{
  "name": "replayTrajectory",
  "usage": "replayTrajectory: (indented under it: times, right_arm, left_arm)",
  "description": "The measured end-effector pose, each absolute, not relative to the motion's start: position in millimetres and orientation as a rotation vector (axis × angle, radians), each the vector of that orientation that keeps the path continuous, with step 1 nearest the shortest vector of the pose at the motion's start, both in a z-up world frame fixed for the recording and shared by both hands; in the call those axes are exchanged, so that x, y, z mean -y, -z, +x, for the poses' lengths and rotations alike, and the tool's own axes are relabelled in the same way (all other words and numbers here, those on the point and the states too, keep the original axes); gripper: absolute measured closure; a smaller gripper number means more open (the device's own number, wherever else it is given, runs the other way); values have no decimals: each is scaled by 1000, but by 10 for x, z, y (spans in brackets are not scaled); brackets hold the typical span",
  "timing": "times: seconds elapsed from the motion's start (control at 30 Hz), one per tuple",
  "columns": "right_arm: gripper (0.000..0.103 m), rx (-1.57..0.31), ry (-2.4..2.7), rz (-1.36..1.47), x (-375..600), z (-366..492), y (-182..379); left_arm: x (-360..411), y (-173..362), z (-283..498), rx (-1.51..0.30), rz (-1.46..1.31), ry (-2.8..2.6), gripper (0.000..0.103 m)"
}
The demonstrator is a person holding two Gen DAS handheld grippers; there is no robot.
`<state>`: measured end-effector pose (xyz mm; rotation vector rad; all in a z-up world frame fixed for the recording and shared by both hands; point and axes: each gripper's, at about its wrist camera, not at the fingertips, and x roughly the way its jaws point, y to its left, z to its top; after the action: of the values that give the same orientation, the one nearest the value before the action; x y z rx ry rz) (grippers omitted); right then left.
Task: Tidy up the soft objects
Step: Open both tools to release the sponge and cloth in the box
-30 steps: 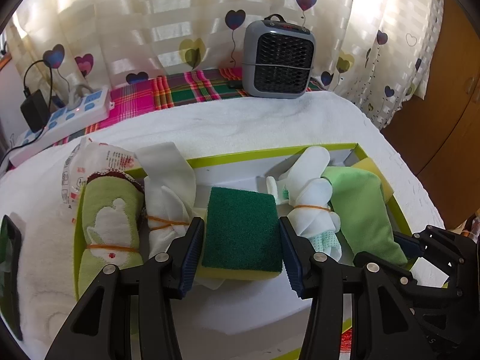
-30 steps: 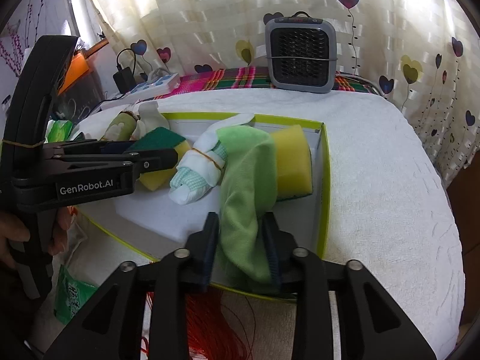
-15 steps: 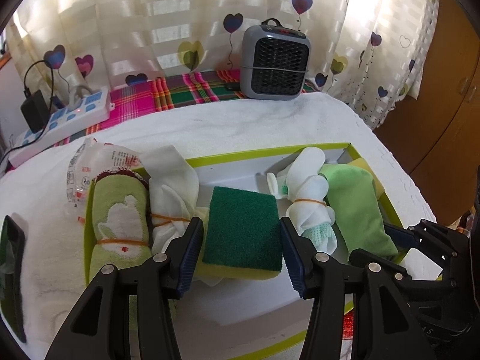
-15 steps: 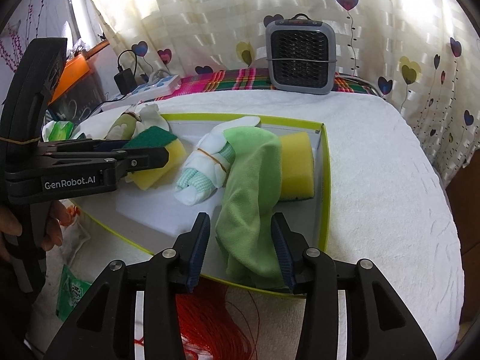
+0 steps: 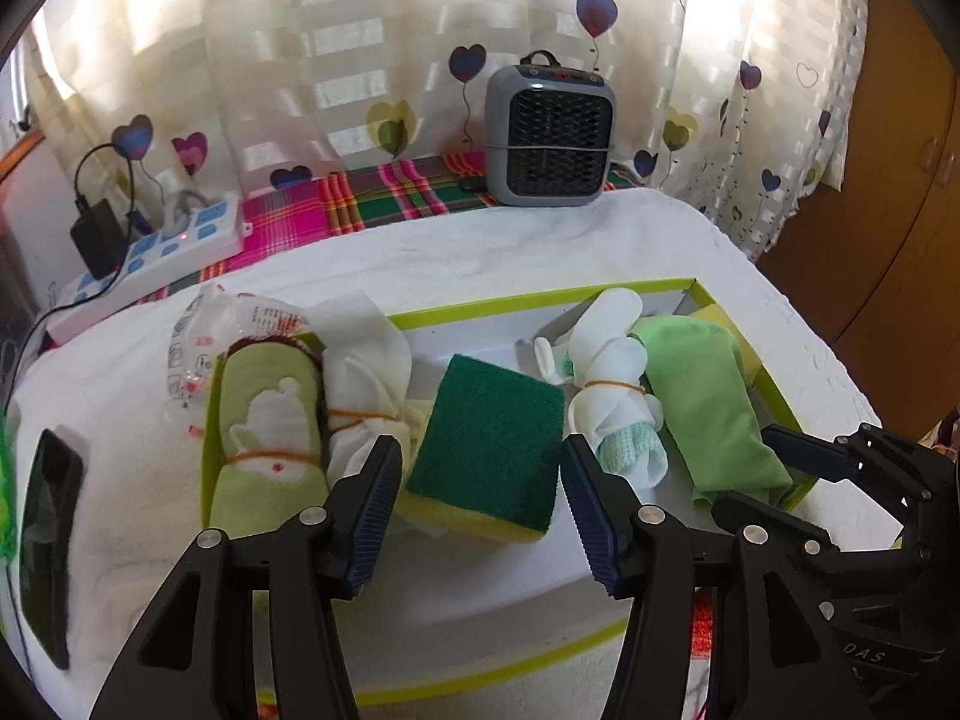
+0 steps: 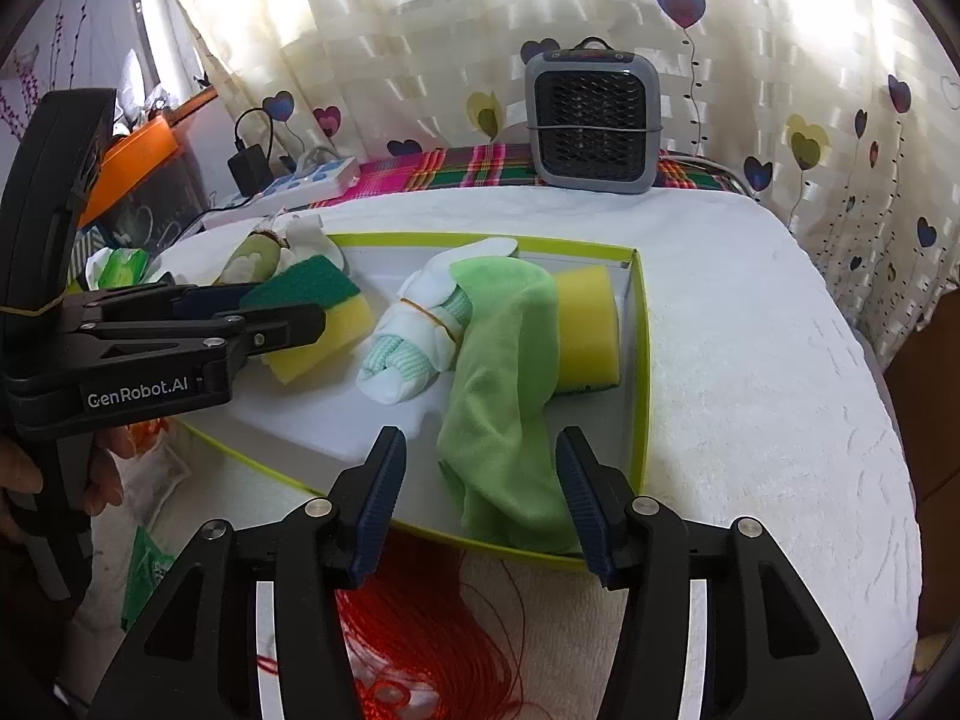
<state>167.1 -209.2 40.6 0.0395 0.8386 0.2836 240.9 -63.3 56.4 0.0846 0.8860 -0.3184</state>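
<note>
From the left wrist I see my left gripper [image 5: 480, 498] with its fingers released and just spread wider; the green-topped sponge [image 5: 489, 441] lies between them, free of both pads, in the lime-edged tray [image 5: 540, 305] between a banded white cloth [image 5: 366, 396] and a white sock bundle [image 5: 618, 402]

From the right wrist, my right gripper [image 6: 477, 495] has also just been opening; the green cloth [image 6: 501, 372] lies loose between its fingers, draped against a yellow sponge [image 6: 588, 324] inside the tray
</note>
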Motion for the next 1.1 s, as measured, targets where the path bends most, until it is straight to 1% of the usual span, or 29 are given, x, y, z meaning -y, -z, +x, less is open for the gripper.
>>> replayTrajectory:
  times: [0.27, 0.8, 1.1]
  right_arm:
    - [49, -823, -281, 52, 2087, 1561, -463]
    - [49, -795, -257, 93, 2180, 1276, -556]
    - [49, -788, -269, 80, 2115, 1241, -593]
  left_arm:
    - [537, -632, 2198, -879, 72, 319, 48]
    - [93, -836, 1832, -831, 5, 275, 48]
    - [23, -750, 1855, -869, -35, 284, 48]
